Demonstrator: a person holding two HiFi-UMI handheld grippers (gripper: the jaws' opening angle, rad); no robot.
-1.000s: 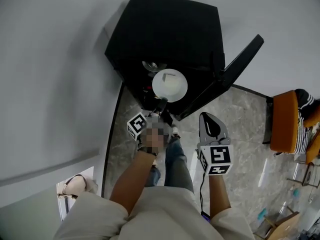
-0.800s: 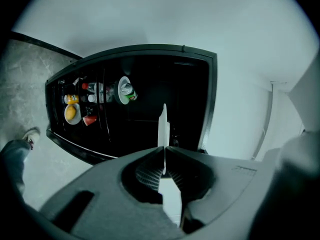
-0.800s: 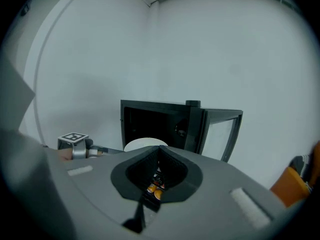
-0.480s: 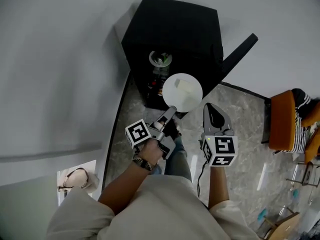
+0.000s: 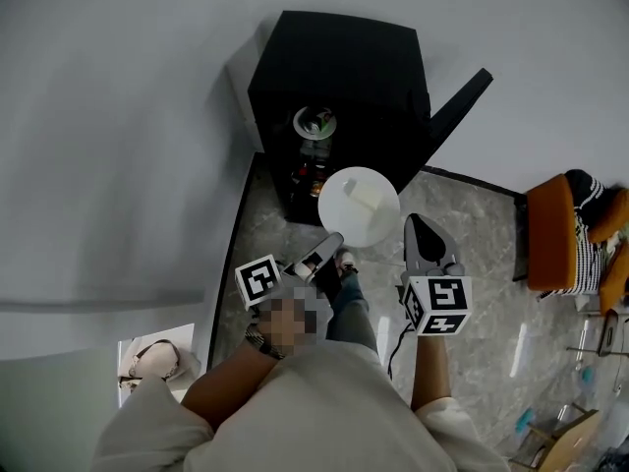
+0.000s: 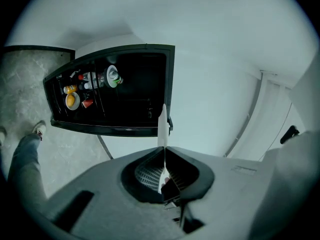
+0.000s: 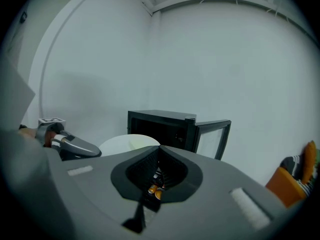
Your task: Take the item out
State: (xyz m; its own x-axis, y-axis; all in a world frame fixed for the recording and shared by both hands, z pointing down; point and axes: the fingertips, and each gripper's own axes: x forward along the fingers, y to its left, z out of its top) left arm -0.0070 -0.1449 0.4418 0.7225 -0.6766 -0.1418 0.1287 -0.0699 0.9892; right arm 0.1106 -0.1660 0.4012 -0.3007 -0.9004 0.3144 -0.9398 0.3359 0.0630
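A round white plate carrying a small pale block hangs in front of the open black mini fridge, clear of its opening. My left gripper is shut on the plate's near rim. In the left gripper view the plate shows edge-on between the closed jaws of the left gripper. My right gripper hovers to the right of the plate, shut and holding nothing. In the right gripper view the plate lies left of my right gripper.
The fridge door stands swung open to the right. On the fridge shelves sit a can, an orange fruit and small jars. An orange chair stands far right. A bag rests at lower left.
The left gripper has drawn the plate out of the fridge and back toward me. The right gripper has kept roughly its place beside it.
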